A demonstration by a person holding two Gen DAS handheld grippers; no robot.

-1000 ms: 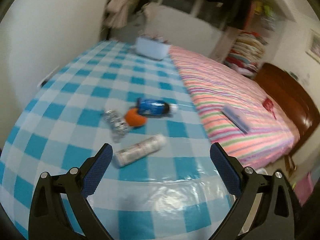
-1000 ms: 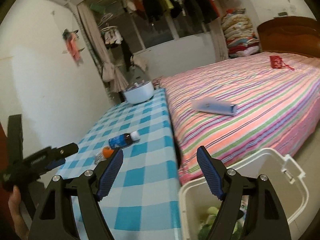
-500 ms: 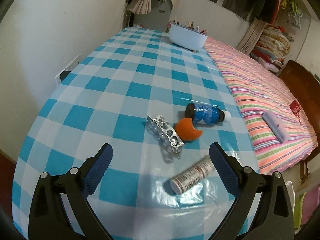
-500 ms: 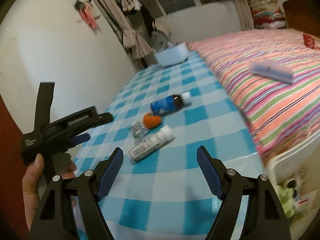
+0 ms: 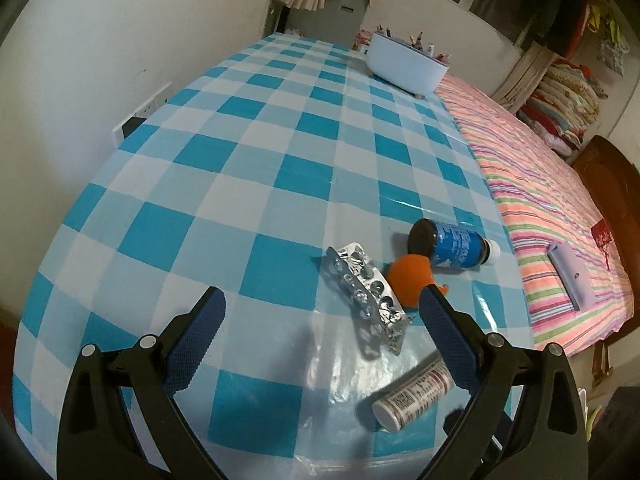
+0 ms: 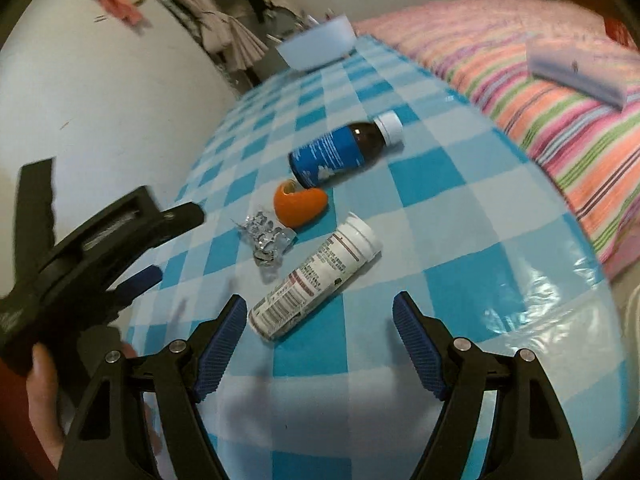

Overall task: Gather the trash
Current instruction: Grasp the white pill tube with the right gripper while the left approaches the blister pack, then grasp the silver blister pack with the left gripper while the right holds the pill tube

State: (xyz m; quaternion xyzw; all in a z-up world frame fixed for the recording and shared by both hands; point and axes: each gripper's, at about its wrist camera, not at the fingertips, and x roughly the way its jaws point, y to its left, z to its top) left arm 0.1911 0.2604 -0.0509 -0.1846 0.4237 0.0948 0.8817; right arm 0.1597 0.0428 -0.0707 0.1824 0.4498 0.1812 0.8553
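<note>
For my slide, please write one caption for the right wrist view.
Open right gripper approaches white tube lying on checked table.

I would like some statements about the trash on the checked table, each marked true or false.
1. The right gripper is shut on the white tube. False: it is open, and the tube lies on the table.
2. The blue-labelled bottle lies on its side. True.
3. The orange peel lies between the bottle and the blister pack. True.
4. The left gripper holds the blister pack. False: it is open and empty.
</note>
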